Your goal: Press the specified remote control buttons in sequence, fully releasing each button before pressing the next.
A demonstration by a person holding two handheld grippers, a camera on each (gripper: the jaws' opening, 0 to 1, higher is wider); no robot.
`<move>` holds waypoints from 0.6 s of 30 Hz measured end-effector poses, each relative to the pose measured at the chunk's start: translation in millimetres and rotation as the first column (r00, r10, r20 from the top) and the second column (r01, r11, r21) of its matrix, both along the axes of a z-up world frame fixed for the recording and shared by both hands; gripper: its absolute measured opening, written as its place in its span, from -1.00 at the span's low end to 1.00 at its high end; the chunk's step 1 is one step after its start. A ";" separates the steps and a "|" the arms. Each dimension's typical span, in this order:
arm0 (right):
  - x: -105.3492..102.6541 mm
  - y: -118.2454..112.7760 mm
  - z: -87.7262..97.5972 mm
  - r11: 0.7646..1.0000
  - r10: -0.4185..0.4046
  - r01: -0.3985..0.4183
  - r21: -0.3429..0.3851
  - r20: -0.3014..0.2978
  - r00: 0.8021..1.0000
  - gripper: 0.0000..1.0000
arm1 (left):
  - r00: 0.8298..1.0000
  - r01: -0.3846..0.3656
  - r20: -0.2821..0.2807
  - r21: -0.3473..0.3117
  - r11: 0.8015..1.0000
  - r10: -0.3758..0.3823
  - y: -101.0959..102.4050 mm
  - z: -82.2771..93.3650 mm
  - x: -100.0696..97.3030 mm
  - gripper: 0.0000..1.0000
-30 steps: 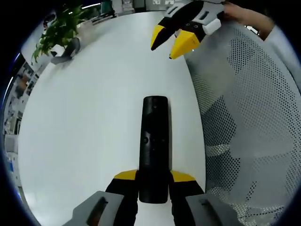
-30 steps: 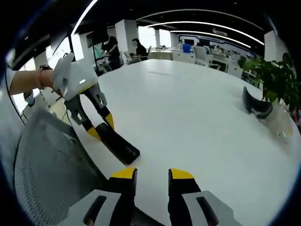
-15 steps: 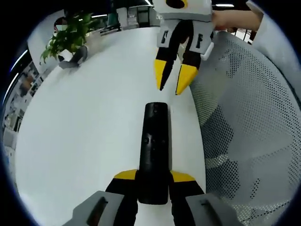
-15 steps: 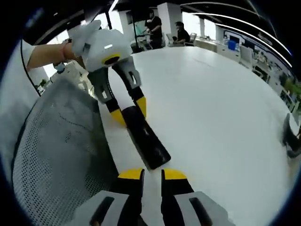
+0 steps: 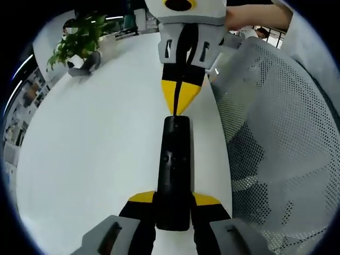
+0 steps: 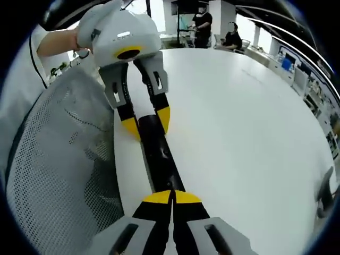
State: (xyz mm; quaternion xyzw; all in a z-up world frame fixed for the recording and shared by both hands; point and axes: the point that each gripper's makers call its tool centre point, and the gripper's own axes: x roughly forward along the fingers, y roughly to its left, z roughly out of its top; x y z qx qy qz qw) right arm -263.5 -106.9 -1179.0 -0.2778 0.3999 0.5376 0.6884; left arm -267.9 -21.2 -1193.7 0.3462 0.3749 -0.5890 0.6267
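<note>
— Between the left claw (image 5: 173, 201) tips, what is that?

— On the white table (image 5: 95, 138) lies a black remote control (image 5: 175, 164), long and narrow. Its near end sits between the yellow tips, which pinch it from both sides. In the right gripper view the same left claw (image 6: 146, 125) grips the far end of the remote control (image 6: 159, 154).

— And the right claw?

— In the left gripper view the right claw (image 5: 179, 103) comes down from above, its two yellow tips pressed together into one point. That point meets the far end of the remote. In its own view the right claw (image 6: 172, 197) tips are together too, resting over the near end of the remote.

— Anything beside them?

— A grey mesh chair back (image 5: 276, 143) stands just beside the table edge, and a potted plant (image 5: 74, 40) sits well apart at the far side.
</note>
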 end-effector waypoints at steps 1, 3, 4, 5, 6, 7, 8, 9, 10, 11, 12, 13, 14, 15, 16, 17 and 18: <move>-0.2 -0.9 -2.0 1.000 0.010 -0.010 -0.013 -0.001 1.000 -1.00 | 1.000 0.004 0.000 0.003 1.000 -0.004 -0.1 0.0 0.1 -0.51; -0.3 -1.1 -4.1 0.999 0.027 -0.027 -0.030 0.004 1.000 -1.00 | 1.000 0.006 0.000 0.008 1.000 -0.006 -0.3 0.0 0.3 -0.51; -0.7 2.3 -4.1 0.999 0.041 -0.041 -0.020 0.003 0.999 -1.00 | 1.000 0.006 -0.001 0.009 1.000 -0.006 -0.3 -0.1 0.3 -0.51; -2.2 2.6 -4.2 0.998 0.051 -0.051 -0.028 -0.004 0.999 -1.00 | 1.000 0.005 -0.001 0.010 1.000 -0.005 -0.3 -0.1 0.3 -0.51; -2.4 2.6 -3.7 0.997 0.065 -0.064 -0.036 0.004 0.998 -1.00 | 1.000 0.005 -0.002 0.012 1.000 -0.005 -0.3 -0.2 0.4 -0.51; -3.2 3.2 -3.8 0.996 0.075 -0.074 -0.040 0.004 0.997 -1.00 | 1.000 0.005 -0.002 0.013 1.000 -0.005 -0.3 -0.2 0.5 -0.51; -4.1 4.1 -4.4 0.995 0.090 -0.089 -0.046 0.006 0.996 -1.00 | 1.000 0.005 -0.002 0.015 1.000 -0.005 -0.3 -0.3 0.5 -0.51; -3.1 3.7 -4.6 0.994 0.099 -0.098 -0.056 0.018 0.995 -1.00 | 1.000 0.005 -0.003 0.016 1.000 -0.005 -0.5 -0.4 0.5 -0.51; -2.5 3.4 -4.6 0.991 0.118 -0.116 -0.066 0.025 0.993 -1.00 | 1.000 0.008 -0.002 0.020 1.000 -0.007 -0.5 -0.4 0.5 -0.51; -3.0 3.5 -5.3 0.990 0.126 -0.124 -0.071 0.023 0.992 -1.00 | 1.000 0.009 -0.003 0.021 1.000 -0.009 -0.6 -0.5 0.6 -0.51; -2.9 3.4 -5.7 0.987 0.139 -0.137 -0.081 0.026 0.990 -1.00 | 1.000 0.011 -0.004 0.024 1.000 -0.011 -0.6 -0.6 0.7 -0.51; -2.9 3.1 -6.1 0.982 0.163 -0.159 -0.103 0.031 0.986 -1.00 | 1.000 0.012 -0.004 0.024 1.000 -0.012 -0.6 -0.6 0.7 -0.51; -2.8 3.0 -6.3 0.977 0.182 -0.176 -0.121 0.033 0.983 -1.00 | 1.000 0.014 -0.005 0.024 1.000 -0.013 -0.5 -0.6 0.6 -0.51; -2.9 2.7 -6.9 0.968 0.207 -0.200 -0.153 0.033 0.978 -1.00 | 1.000 0.016 -0.005 0.023 1.000 -0.016 -0.5 -0.7 0.5 -0.51; -2.6 2.8 -7.2 0.964 0.215 -0.207 -0.164 0.034 0.976 -1.00 | 1.000 0.018 -0.005 0.022 1.000 -0.018 -0.4 -0.6 0.4 -0.51; -2.5 3.1 -7.6 0.958 0.230 -0.220 -0.181 0.033 0.973 -1.00 | 1.000 0.018 -0.005 0.020 1.000 -0.018 -0.3 -0.6 0.4 -0.51; -2.5 3.9 -7.5 0.952 0.240 -0.230 -0.200 0.027 0.970 -1.00 | 1.000 0.015 -0.005 0.017 1.000 -0.015 -0.3 -0.5 0.3 -0.51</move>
